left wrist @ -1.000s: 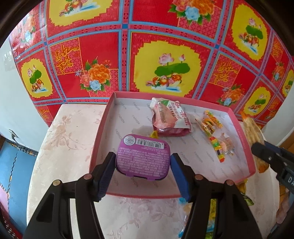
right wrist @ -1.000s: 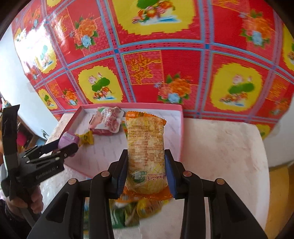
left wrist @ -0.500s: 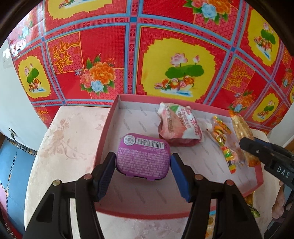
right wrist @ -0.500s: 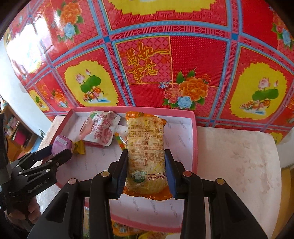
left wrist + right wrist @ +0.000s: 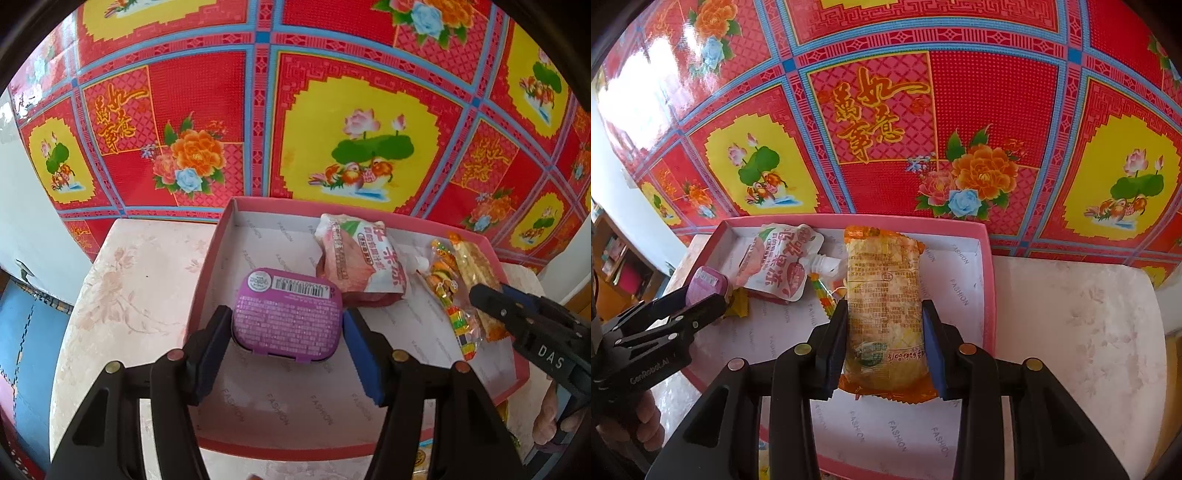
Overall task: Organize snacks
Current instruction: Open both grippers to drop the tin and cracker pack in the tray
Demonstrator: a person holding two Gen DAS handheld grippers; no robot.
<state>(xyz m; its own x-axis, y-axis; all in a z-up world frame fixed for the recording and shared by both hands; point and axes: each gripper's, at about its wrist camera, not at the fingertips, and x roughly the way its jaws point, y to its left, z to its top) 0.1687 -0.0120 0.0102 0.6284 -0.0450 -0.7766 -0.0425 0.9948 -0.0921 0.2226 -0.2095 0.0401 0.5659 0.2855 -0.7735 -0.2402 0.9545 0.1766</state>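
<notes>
**A:** Start with the left tool (image 5: 286,317). What's it doing?

**B:** Its jaws have just been opening a little, with the purple tin (image 5: 286,295) between them. The right pad looks barely clear of the tin, so I'd call that grip released or nearly so. The tin sits low over the near-left part of the pink box (image 5: 210,266).

**A:** And the right tool (image 5: 883,310)?

**B:** It is closed narrow on the orange packet (image 5: 882,266), gripping its lower half. The upper end of the packet reaches toward the box's far wall.

**A:** What else is in the box?

**B:** A pink pouch (image 5: 360,258) lies at the far middle. A strip of coloured candy (image 5: 454,314) lies beside it, just left of the packet.

**A:** What could go wrong?

**B:** I can't tell whether the tin has reached the box floor. If it hasn't, it could tip as it lands and knock the pouch. The packet is long and crinkly. Let go where it is, it might come down across the candy strip or the pouch's spout, or prop itself against the box wall. Squeezing it harder risks crushing what's inside. Both tools are working in one box, so they could also bump when they pull back.
</notes>
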